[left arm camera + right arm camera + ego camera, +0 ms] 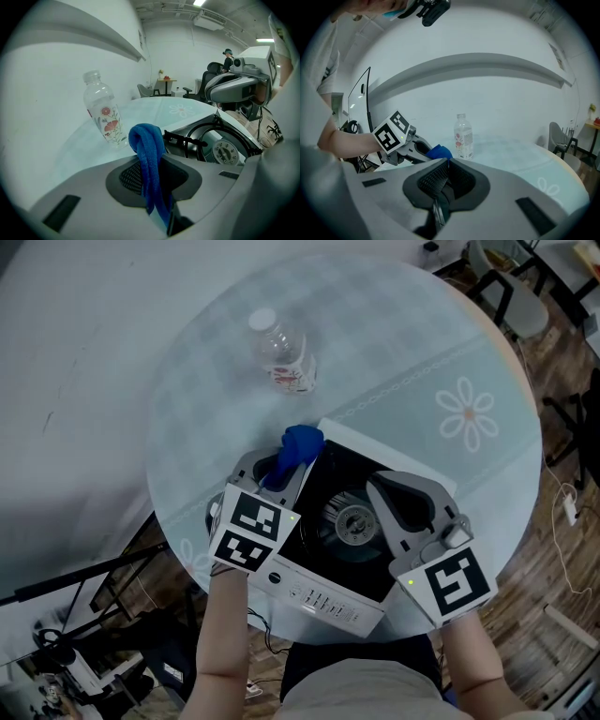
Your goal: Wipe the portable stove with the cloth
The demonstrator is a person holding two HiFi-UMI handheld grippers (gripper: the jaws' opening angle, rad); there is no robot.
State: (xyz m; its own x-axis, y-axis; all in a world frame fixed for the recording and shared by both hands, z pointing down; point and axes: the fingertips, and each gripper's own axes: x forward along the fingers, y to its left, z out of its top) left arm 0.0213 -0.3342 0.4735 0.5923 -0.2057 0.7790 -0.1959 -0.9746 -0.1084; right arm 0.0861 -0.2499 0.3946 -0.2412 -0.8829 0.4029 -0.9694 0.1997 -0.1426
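Observation:
A white portable stove (pixel 330 604) with a black top and round burner (pixel 354 520) sits at the near edge of the round table. My left gripper (pixel 286 465) is shut on a blue cloth (pixel 300 444), held over the stove's far left corner. In the left gripper view the cloth (pixel 149 159) hangs folded between the jaws, with the burner (pixel 225 151) to the right. My right gripper (pixel 389 493) is shut and empty, above the stove's right side. In the right gripper view its jaws meet (pixel 443 176), and the cloth (pixel 439 152) shows beyond.
A clear plastic bottle (pixel 282 352) with a flowered label stands on the table (pixel 450 381) beyond the stove, also seen as the bottle (pixel 104 112) in the left gripper view. Chairs (pixel 511 287) stand past the table's far right edge. The stove's control buttons (pixel 319 599) face me.

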